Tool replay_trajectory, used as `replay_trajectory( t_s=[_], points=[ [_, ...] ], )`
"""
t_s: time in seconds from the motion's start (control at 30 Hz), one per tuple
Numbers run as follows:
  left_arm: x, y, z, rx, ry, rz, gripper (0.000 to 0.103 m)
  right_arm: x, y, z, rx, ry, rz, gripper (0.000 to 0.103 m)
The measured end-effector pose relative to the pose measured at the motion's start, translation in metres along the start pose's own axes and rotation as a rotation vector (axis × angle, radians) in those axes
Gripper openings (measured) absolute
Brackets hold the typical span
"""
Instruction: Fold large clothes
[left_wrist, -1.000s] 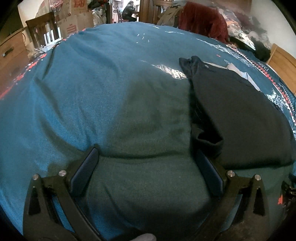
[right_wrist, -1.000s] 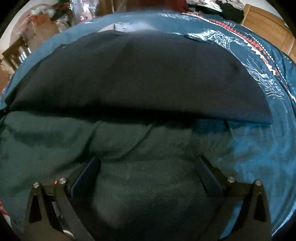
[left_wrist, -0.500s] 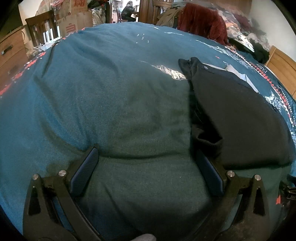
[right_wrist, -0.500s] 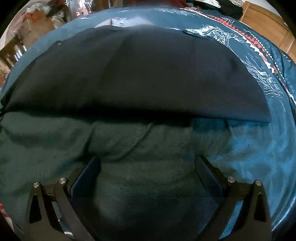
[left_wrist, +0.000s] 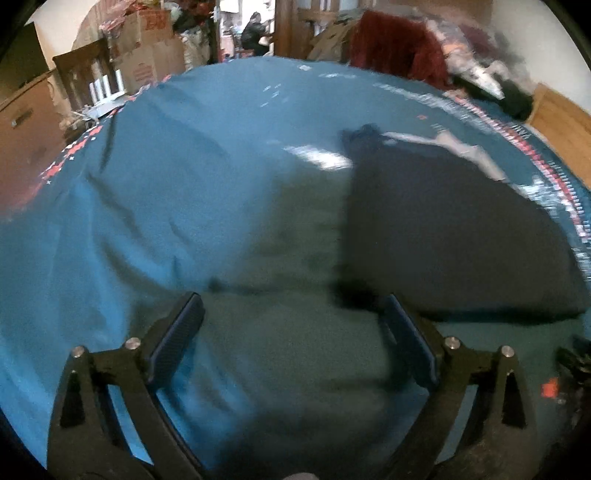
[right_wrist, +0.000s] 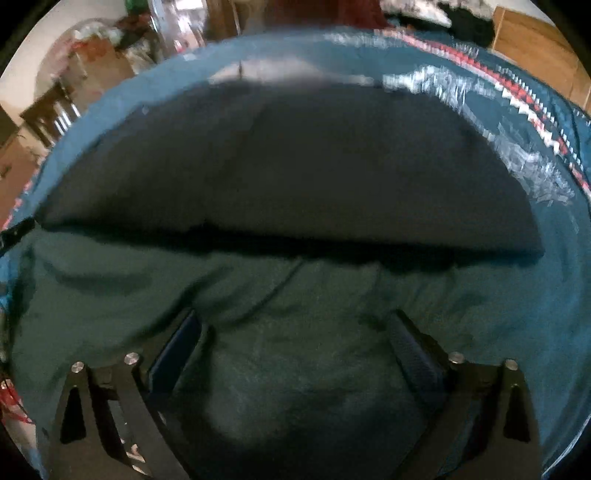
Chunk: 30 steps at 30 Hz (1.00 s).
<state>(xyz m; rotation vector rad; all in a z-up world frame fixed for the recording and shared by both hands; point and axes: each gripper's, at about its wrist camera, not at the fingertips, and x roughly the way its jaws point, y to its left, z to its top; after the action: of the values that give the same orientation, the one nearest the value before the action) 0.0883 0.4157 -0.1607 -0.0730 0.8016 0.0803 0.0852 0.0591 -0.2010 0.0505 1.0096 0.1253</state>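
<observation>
Both views have gone blurred where half a second ago they were sharp, so both grippers have begun to move after a spell of holding nearly still. In the left view the dark garment (left_wrist: 454, 236) has slid a little toward 3 o'clock and sits slightly lower, and more of the room beyond the blue spread (left_wrist: 177, 192) shows at 12 o'clock, which suggests the left gripper (left_wrist: 291, 325) is lifting or tilting back. The right gripper (right_wrist: 295, 332) shows the same garment (right_wrist: 288, 177) now filling the upper half from 9 to 3 o'clock, its near folded edge a touch lower in frame than before. Both sets of jaws stand wide open with nothing between them but the spread below. The garment lies flat on the spread, already doubled over with a straight near edge; a pale strip at its far side may be a lining or a second cloth, though the blur makes that uncertain. My reading is that one fold is done and the grippers are repositioning for the next hold, probably along that near edge or a corner.
</observation>
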Motion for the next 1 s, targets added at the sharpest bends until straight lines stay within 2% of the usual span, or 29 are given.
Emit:
replay_trajectory(
  t_s=[0.13,0.23,0.27,0.37,0.47,0.6,1.0],
  points=[
    [-0.013,-0.056,-0.007,0.033,-0.036,-0.083,0.101,-0.011,-0.010,0.009,0.047,-0.079,-0.001,0.102],
    [0.010,-0.095,-0.018,0.084,0.017,-0.112,0.101,0.006,-0.021,0.006,0.058,-0.060,-0.033,0.102],
    [0.019,-0.104,-0.024,0.097,0.041,-0.109,0.101,0.013,-0.025,0.001,0.058,-0.046,-0.037,0.102],
    [0.039,-0.124,-0.040,0.199,0.064,-0.022,0.102,0.017,-0.018,-0.007,0.014,-0.084,-0.057,0.103],
    [0.043,-0.126,-0.040,0.214,0.078,-0.017,0.103,0.020,-0.015,-0.011,0.014,-0.102,-0.079,0.103],
    [0.044,-0.136,-0.044,0.252,0.073,0.044,0.103,0.021,-0.014,-0.009,0.010,-0.099,-0.100,0.103],
    [0.047,-0.140,-0.048,0.257,0.075,0.064,0.103,0.018,-0.015,-0.018,0.065,-0.073,-0.129,0.103]
  ],
)
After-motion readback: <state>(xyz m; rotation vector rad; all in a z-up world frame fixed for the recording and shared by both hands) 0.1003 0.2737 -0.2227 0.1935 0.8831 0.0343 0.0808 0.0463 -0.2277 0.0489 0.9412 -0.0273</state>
